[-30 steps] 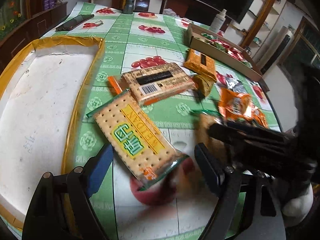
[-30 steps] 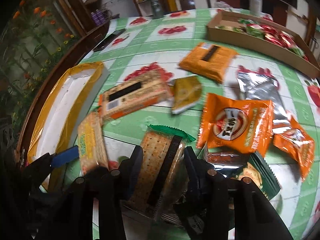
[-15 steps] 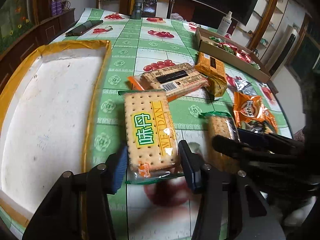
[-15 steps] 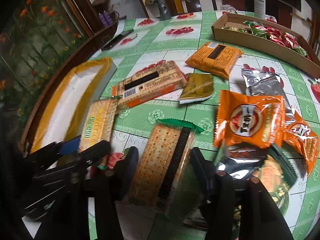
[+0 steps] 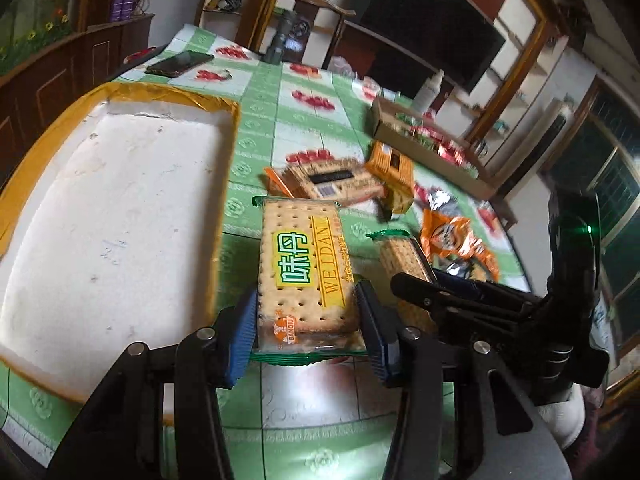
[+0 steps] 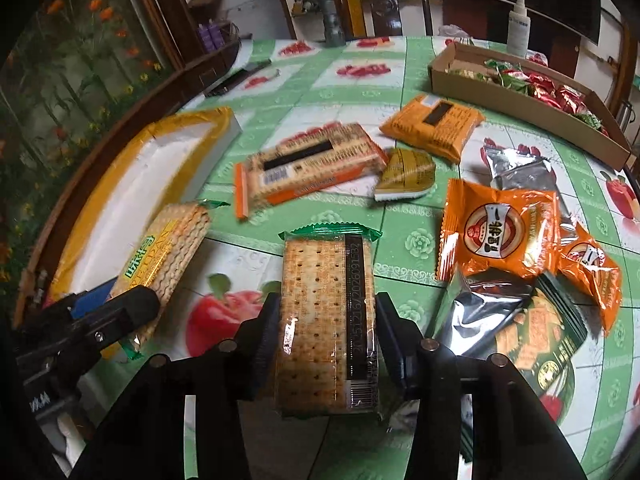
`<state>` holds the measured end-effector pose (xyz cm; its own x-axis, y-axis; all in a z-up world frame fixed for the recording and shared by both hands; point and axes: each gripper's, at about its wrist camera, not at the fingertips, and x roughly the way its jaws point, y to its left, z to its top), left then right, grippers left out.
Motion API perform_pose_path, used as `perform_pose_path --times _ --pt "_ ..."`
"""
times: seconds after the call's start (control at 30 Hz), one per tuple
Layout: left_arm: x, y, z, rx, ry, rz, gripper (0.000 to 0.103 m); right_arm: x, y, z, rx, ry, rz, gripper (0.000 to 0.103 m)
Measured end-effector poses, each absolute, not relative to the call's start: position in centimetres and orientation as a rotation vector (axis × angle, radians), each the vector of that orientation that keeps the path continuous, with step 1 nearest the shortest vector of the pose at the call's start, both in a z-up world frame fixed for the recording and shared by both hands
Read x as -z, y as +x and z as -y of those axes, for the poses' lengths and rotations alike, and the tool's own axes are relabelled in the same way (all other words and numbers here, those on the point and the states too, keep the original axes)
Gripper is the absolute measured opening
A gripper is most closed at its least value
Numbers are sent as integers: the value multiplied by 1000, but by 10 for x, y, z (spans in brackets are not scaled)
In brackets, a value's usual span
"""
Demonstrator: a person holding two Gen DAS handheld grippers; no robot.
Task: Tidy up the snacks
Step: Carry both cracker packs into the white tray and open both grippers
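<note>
My left gripper [image 5: 306, 328] is shut on a green-edged cracker pack labelled WEIDAN [image 5: 306, 268], held above the tablecloth; the pack also shows in the right wrist view [image 6: 164, 248]. My right gripper [image 6: 326, 344] is shut on a second cracker pack with a black date strip [image 6: 328, 320], also lifted; it shows in the left wrist view [image 5: 404, 256]. The white tray with a yellow rim [image 5: 100, 216] lies to the left of both grippers; it also shows in the right wrist view [image 6: 132, 192].
On the green tablecloth lie an orange-ended cracker pack [image 6: 308, 164], an orange biscuit bag [image 6: 432, 124], a small gold packet [image 6: 406, 174], orange snack bags [image 6: 500, 224], a silver packet [image 6: 524, 172] and a dark green pack [image 6: 536, 332]. A cardboard box of sweets [image 6: 520, 88] stands at the back right. A phone [image 5: 178, 63] lies far left.
Both grippers have closed on their cracker packs and lifted them. The left pack has turned lengthwise between the fingers, and both views have risen and shifted.
</note>
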<state>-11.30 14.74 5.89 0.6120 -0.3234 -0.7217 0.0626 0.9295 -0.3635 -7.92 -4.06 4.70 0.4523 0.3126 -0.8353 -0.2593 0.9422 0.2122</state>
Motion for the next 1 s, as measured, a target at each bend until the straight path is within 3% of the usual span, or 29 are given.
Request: perform_pose_path --times 0.4,0.73,1.0 --pt "-68 -133 -245 33 -420 -788 46 -104 -87 -38 -653 147 -1017 47" --pt "-38 -135 -285 -40 -457 -821 46 -69 -54 -117 -768 302 -1159 47" --pt "-41 -139 -292 -8 -511 -809 49 -52 -51 -130 -669 231 -1142 50"
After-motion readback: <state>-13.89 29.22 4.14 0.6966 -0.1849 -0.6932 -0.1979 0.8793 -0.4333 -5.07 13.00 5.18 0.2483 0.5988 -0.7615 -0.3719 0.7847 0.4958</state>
